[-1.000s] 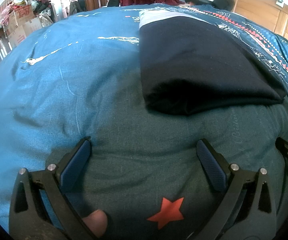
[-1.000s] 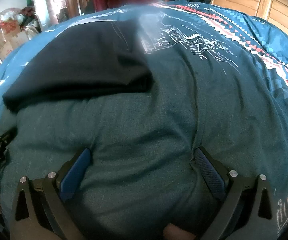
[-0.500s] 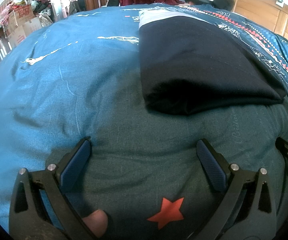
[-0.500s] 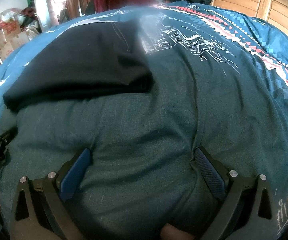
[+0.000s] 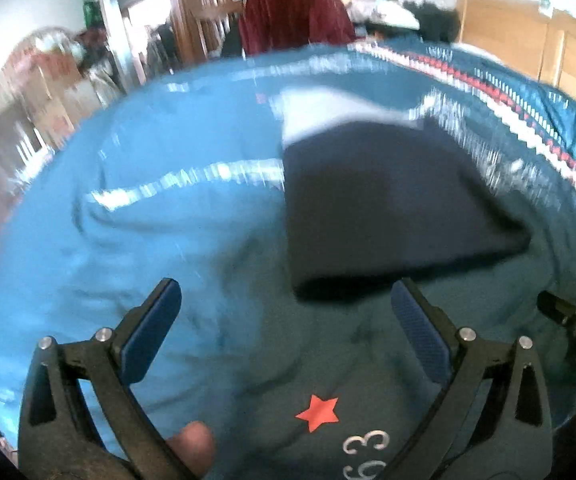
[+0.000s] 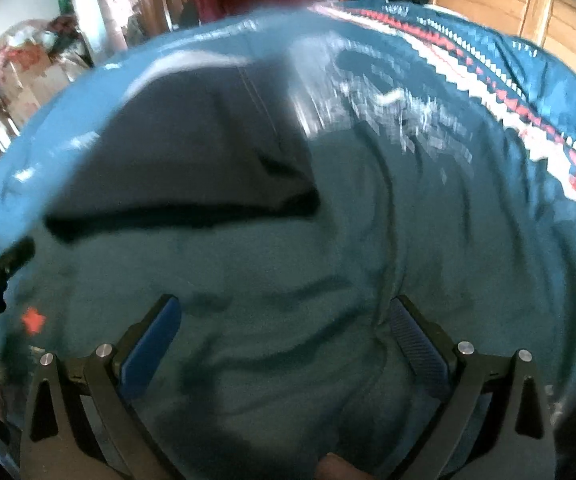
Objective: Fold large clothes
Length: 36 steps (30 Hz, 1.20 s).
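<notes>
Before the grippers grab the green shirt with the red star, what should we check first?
1. Left gripper open: ok.
2. Right gripper open: ok.
3. Teal shirt lies between both grippers' fingers: ok.
4. Folded black garment clear of the fingers: ok, it sits farther up the bed.
5. Shirt lying flat: not ok, wrinkles show.
6. Where the shirt's edges are: cannot tell, the views are blurred.

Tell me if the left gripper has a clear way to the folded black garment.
Probably yes. The left gripper is open, and only flat teal cloth lies between it and the black garment just ahead to its right. Nothing blocks it.
</notes>
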Each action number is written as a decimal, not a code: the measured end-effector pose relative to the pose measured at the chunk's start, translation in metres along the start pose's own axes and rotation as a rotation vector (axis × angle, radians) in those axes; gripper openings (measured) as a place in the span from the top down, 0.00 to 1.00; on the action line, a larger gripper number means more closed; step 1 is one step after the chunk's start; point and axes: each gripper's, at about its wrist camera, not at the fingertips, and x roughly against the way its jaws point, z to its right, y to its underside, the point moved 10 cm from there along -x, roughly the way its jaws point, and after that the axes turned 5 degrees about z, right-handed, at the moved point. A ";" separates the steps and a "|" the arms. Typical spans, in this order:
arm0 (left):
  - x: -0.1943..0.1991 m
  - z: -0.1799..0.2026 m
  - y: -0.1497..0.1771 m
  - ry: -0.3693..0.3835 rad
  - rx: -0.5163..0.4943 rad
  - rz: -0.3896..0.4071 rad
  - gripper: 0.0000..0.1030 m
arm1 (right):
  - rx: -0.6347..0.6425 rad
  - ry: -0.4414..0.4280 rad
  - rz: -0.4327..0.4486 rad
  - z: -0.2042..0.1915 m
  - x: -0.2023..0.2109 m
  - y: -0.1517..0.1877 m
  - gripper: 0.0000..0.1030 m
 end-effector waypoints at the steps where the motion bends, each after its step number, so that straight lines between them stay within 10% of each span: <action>1: 0.013 -0.002 -0.012 -0.005 0.008 0.020 0.00 | 0.004 -0.002 0.010 -0.003 0.008 -0.006 0.00; 14: 0.107 -0.021 -0.076 -0.019 0.048 0.191 0.00 | 0.086 -0.049 0.236 -0.072 0.159 -0.112 0.00; 36: 0.128 -0.026 -0.082 -0.031 0.064 0.212 0.00 | 0.108 -0.085 0.296 -0.093 0.210 -0.102 0.00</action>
